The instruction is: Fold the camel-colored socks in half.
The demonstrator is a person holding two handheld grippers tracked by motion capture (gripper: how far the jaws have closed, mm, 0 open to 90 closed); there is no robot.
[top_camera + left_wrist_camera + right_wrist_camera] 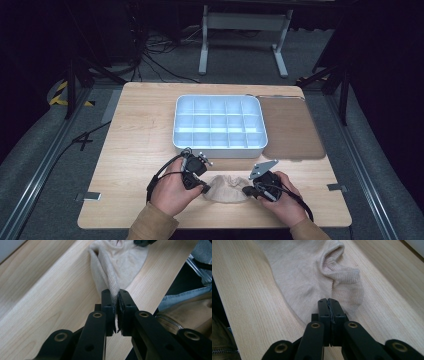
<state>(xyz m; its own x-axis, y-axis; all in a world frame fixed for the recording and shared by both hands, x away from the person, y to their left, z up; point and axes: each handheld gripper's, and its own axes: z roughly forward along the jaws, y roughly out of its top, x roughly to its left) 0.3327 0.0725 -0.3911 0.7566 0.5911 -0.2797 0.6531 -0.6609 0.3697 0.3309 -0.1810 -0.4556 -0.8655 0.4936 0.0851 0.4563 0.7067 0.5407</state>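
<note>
Both hands at the bottom: left gripper pinches the sock; right gripper pinches its edge. Pull gently apart, flat.

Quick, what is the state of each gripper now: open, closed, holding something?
Left gripper: closed on an edge of the sock.
Right gripper: closed, fingers together at the sock's edge; a hold cannot be told.

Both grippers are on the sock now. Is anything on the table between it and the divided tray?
Nothing visible: bare wood lies between the beige sock and the white tray. The brown lid lies right of the tray, off that path.
</note>
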